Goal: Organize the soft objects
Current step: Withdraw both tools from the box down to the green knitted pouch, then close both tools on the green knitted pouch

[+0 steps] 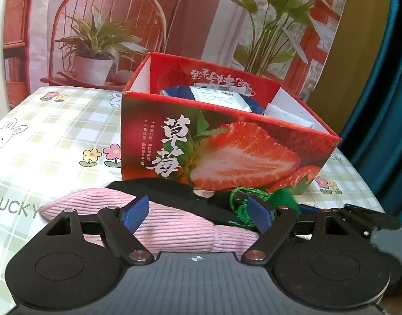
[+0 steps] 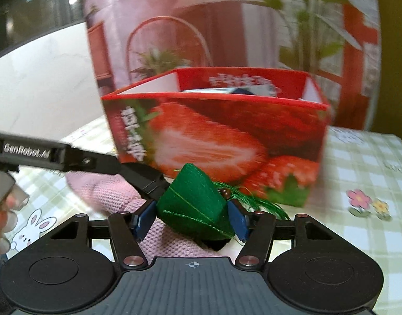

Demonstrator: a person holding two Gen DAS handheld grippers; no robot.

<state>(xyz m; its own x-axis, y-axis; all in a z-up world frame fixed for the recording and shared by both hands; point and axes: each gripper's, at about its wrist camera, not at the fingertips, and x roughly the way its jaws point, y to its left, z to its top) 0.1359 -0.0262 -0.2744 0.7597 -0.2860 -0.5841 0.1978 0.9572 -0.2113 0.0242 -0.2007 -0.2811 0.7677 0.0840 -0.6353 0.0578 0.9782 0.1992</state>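
Just in front of the strawberry box point(image 2: 216, 131), the right tool point(image 2: 190, 216) clamps the light, squashy green felt pouch point(image 2: 195, 202) across its body, while the left tool point(image 1: 201, 214) gapes empty over the pink knit hat point(image 1: 174, 225).

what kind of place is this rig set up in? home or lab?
Probably a home-style tabletop made up for recording, not a lab bench. Cues: a checked tablecloth printed with bunnies and flowers, a printed backdrop showing a chair and potted plants, and a reused strawberry box as the bin.

black tool point(image 1: 198, 212), blue pads point(image 1: 136, 214); "GenRobot.AI" lettering
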